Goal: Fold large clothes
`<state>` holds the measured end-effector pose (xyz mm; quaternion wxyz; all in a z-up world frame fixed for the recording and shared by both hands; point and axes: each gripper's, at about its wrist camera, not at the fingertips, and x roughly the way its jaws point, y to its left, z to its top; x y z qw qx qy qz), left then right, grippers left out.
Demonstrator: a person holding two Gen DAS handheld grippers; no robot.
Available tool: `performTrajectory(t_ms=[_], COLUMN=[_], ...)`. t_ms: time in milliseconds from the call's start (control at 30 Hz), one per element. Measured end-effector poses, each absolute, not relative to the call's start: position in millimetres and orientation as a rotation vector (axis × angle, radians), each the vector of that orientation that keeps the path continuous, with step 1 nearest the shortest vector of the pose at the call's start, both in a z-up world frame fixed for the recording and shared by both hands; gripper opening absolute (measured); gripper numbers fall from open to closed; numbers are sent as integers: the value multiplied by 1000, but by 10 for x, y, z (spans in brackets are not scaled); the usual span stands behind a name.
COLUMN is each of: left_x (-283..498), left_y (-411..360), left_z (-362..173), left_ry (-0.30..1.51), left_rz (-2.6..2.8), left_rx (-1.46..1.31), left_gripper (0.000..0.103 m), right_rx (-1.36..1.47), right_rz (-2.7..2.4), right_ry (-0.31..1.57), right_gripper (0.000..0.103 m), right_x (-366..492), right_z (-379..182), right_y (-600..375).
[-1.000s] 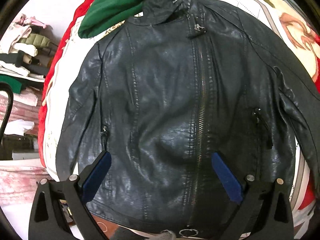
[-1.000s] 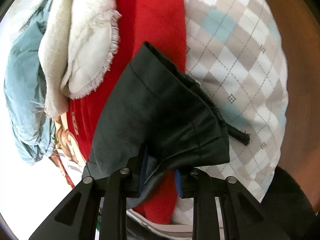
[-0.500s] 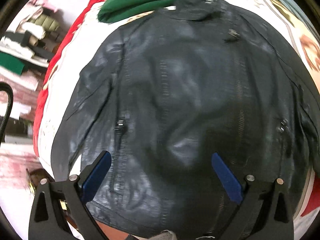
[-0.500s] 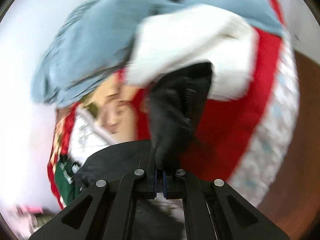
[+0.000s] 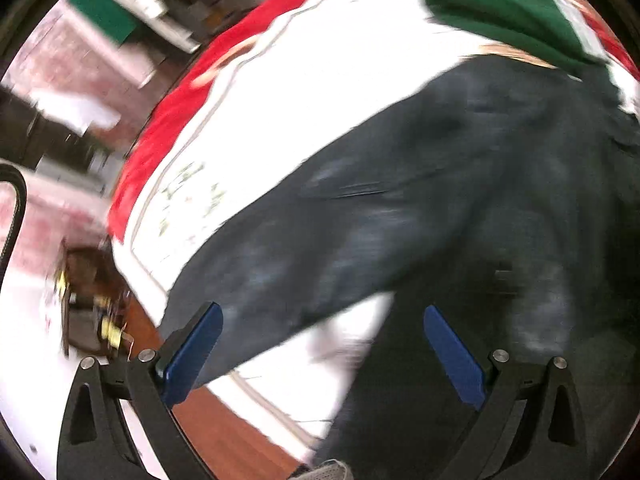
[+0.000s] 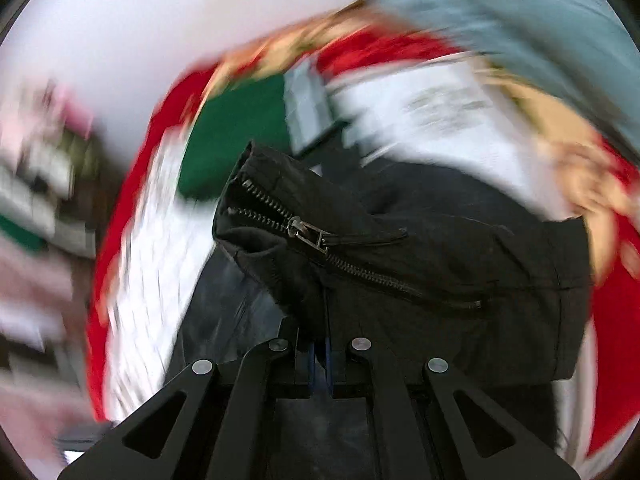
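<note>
Two grippers, one garment. Item: black jacket (image 5: 420,216), leather-look, spread over a white printed bedcover (image 5: 304,92) with a red border (image 5: 160,132); in the left wrist view it fills the centre and right of the frame, one sleeve (image 5: 280,272) running toward the lower left. Left gripper (image 5: 322,354): jaws wide apart, blue pads (image 5: 192,350) clear of the cloth, holding nothing, poised above the sleeve end. Right gripper (image 6: 319,364): jaws pressed nearly together on the other sleeve's cuff (image 6: 304,256), which rises bunched at frame centre with its zip (image 6: 316,236) part open. Nearby: green garment (image 5: 504,12) at upper right of the left view, just beside the jacket's collar end; pale blue cloth (image 6: 520,12) at upper right of the right view. Both views blurred. Handling, by judgement: heavyish, fairly stiff, smooth-faced and likely to slip; holds creases poorly and springs back. Best taken at cuffs, hem corners or seams, where the layers are thick, avoiding zip pulls.
</note>
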<state>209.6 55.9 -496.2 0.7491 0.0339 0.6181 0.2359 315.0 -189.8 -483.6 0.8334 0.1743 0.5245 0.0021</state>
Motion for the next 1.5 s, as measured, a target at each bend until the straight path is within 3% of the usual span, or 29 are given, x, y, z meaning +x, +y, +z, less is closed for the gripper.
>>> performTrajectory(t_ms=[133,233,267,300,367,533,700,800,833,867,900,933,1233,1400,1500], left_x=[1885,1653,1584,1472,1290,778,379,259,219,204,208,216,918,898,881], left_y=[1078,1384,1479,1592,1843,2499,2967,3180,3240,3278,3334,3400,3948,4067,4067], left_z=[-5080,-5104,-5111,-5117,-5171,-5682,-6162,-6301,-6301,-6276,-6231,-6189,-5647,-6102,-6224], left_ry=[1389,1410,1415,1421,1439,1449,1269,1171,1130,1116,1114,1100,903,965,872], left_rz=[612,656,659,661,656,661,724,783,805,828,857,864,680,604,552], left_rx=[18,-54,-87,-142,-292,-845,-1288,-1419,-1437,-1419,-1373,-1342,-1133,-1222,-1363], left_gripper=[103,103,103,103,102,102,97,74,56,28,15,12,11,27,44], right_rx=[129,129,179,234,329,398,447,466,468,478,483,487,474,490,497], right_rz=[165,195,218,247,257,194,123,120,121,125,128,133,222,220,208], right_ry=[1352,1475,1464,1454,1425,1444,1556,1570,1573,1573,1575,1574,1548,1569,1583], right_gripper=[4,20,31,52,76,76,76,76,76,76,76,76,76,76,76], right_x=[3417,3362,3290,3225,3010,2631,2394,2280,2294,2249,2306,2279,2421,2412,2400], right_z=[-5676,-5971,-5924,-5869,-5698,-5589,-5882,-5988,-5989,-6015,-6014,-6016,-5723,-5762,-5799], right_y=[-836,-612,-663,-741,-1008,-1549,-1856,-1785,-1759,-1706,-1674,-1608,-1156,-1138,-1216])
